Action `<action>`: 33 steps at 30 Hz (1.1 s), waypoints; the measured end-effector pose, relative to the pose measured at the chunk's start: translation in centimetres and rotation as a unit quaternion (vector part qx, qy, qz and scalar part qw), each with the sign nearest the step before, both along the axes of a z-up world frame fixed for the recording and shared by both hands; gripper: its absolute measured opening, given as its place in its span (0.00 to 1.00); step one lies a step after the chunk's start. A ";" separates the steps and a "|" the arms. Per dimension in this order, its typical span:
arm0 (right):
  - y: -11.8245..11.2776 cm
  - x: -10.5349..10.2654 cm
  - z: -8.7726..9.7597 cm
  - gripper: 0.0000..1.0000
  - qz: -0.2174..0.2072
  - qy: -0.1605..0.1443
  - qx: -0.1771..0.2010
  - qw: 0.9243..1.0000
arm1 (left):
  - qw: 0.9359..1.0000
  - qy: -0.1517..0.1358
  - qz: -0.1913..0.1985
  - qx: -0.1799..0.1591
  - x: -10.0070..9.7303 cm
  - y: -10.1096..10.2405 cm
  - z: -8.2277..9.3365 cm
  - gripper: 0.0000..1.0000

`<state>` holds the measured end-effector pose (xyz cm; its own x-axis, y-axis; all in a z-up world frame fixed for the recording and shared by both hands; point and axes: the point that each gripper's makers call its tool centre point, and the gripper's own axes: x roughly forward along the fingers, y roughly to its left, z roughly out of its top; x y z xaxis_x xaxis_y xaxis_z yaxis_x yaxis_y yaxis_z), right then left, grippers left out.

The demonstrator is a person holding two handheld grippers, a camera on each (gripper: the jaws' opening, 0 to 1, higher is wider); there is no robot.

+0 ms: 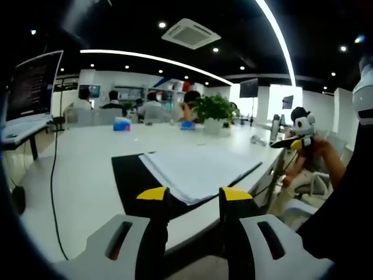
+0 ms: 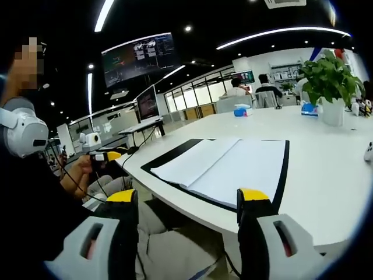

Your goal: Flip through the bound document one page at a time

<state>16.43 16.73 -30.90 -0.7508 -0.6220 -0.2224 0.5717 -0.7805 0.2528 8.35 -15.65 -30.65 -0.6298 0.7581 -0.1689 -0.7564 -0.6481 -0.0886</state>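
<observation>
Room: open office, ceiling light strips, people seated at the far end.
Table (image 1: 87, 169): white, long; potted plant (image 2: 329, 81) on it.
Mat (image 2: 175, 153): black, near the table edge.
Document (image 2: 224, 166): open, flat on the mat.
Left gripper (image 1: 194, 193): jaws apart, holding nothing, short of the document.
Right gripper (image 2: 189, 195): jaws wide, holding nothing, off the table edge.

The bound document's (image 2: 224, 166) print is too blurred to read, and distant seated people (image 1: 152, 104) are indistinct.
</observation>
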 end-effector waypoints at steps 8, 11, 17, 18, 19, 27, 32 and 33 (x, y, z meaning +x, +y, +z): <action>0.3 0.3 -1.2 0.67 -0.008 -0.009 0.010 1.000 | 1.000 -0.004 -0.001 -0.005 -0.2 0.0 -1.0 0.35; 0.6 0.1 -1.6 0.67 -0.013 -0.014 0.011 1.000 | 1.000 -0.007 0.002 -0.005 -0.5 0.0 -1.4 0.35; 0.5 -0.1 -2.2 0.67 -0.012 -0.021 0.016 1.000 | 1.000 -0.004 -0.004 -0.008 -0.6 0.9 -1.5 0.34; 0.5 -0.1 -2.3 0.67 -0.012 -0.022 0.017 1.000 | 1.000 -0.004 -0.006 -0.009 -0.6 1.1 -1.5 0.34; 0.4 -0.1 -2.5 0.67 -0.011 -0.024 0.018 0.999 | 1.000 -0.004 -0.008 -0.009 -0.5 1.3 -1.6 0.34; 0.0 -0.1 -3.0 0.67 0.001 -0.028 0.019 0.999 | 1.000 -0.011 -0.007 -0.015 -0.7 1.4 -2.4 0.34; 0.4 -0.4 -3.2 0.67 -0.006 -0.031 0.023 0.999 | 1.000 -0.009 -0.002 -0.016 -1.0 1.4 -2.2 0.33; 0.4 -0.4 -3.2 0.67 -0.007 -0.030 0.025 0.999 | 1.000 -0.006 -0.002 -0.015 -1.1 1.4 -2.0 0.33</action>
<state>16.04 17.13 -34.13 -0.7430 -0.5989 -0.2987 0.5461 -0.8006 0.2467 7.26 -14.25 -32.68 -0.6243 0.7554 -0.1991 -0.7583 -0.6472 -0.0779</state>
